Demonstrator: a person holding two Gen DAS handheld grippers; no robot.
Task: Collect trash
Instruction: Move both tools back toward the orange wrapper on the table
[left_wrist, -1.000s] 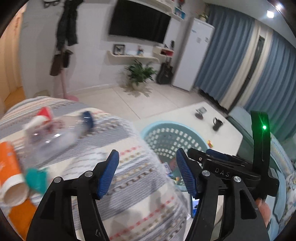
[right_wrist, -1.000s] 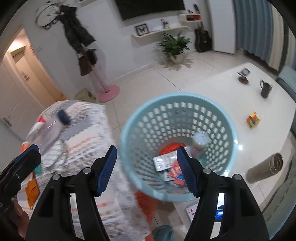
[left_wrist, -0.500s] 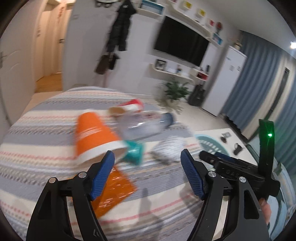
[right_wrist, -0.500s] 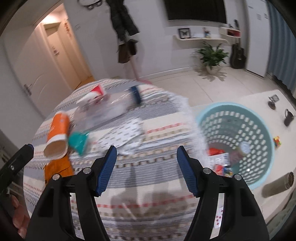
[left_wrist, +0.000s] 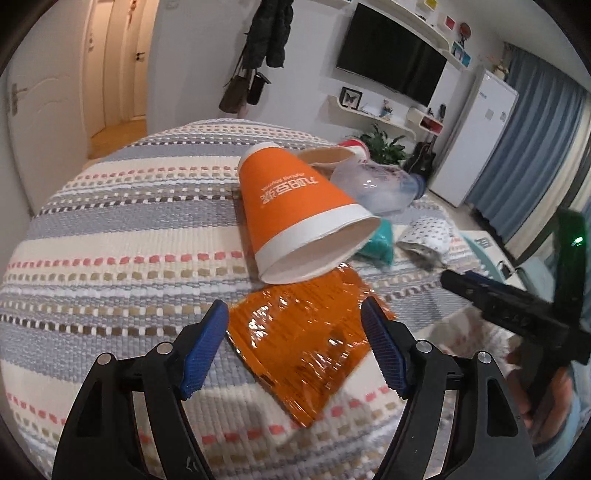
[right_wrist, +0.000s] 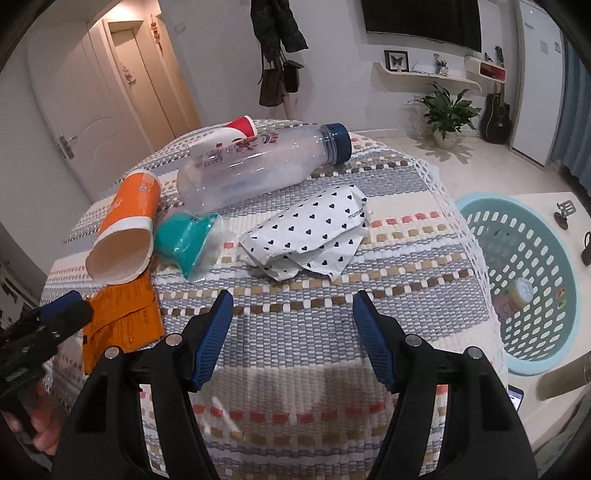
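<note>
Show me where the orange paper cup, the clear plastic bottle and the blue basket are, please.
orange paper cup (left_wrist: 295, 206), left wrist view, orange side wall.
clear plastic bottle (right_wrist: 251, 166), right wrist view, transparent body.
blue basket (right_wrist: 476, 203), right wrist view, upper rim.

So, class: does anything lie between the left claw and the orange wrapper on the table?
Nothing visible does. The left claw is open just above the orange wrapper. The orange cup lies beyond, overhanging only the wrapper's far edge.
</note>
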